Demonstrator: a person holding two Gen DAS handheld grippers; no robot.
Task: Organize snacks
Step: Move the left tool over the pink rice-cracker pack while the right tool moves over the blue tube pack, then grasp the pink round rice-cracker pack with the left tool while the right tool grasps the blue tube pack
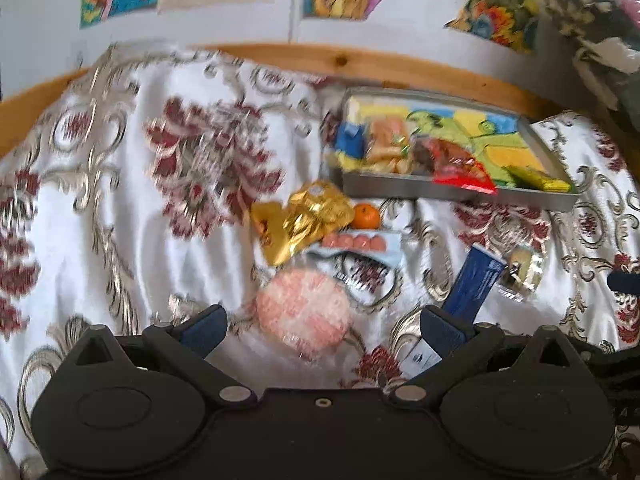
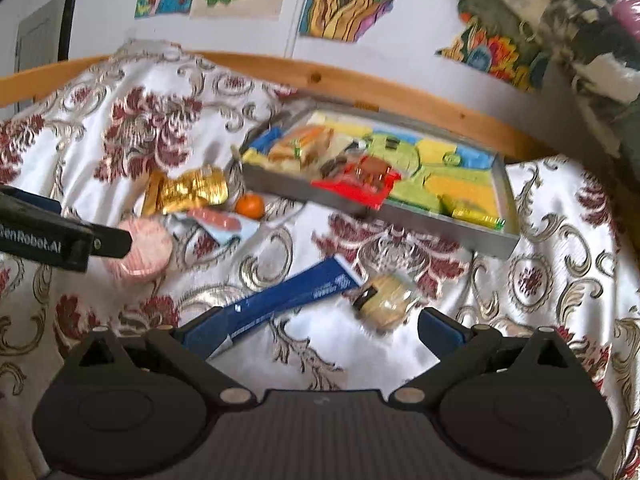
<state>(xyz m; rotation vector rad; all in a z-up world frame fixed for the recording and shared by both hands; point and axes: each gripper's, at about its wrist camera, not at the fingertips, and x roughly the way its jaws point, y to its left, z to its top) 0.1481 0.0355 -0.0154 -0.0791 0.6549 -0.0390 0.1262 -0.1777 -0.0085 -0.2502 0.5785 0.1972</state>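
Several snacks lie loose on the bed's floral cover (image 1: 120, 184); we are mid-sorting, with the tray (image 1: 440, 190) by the wooden rail already partly filled: a red packet (image 1: 460, 164), a clear bag of biscuits (image 1: 386, 142), a yellow-green bar (image 1: 538, 178). Still outside it, largest first: gold foil bag (image 1: 304, 216), long blue box (image 2: 288, 300), round pink pack (image 1: 304, 312), pack of pink sausages (image 1: 354, 242), small clear-wrapped biscuit (image 2: 384, 296), tangerine (image 1: 366, 216).

Left claw (image 1: 320, 320) is wide open, holding nothing, hovering over the pink pack. Right claw (image 2: 316, 324) is wide open too, empty; the blue box's near end sits by its left finger and the wrapped biscuit just ahead.

Next, we judge: drop a claw over one loose item, close on it, carry it to the tray. Frames are blurred, so labels are unreadable.
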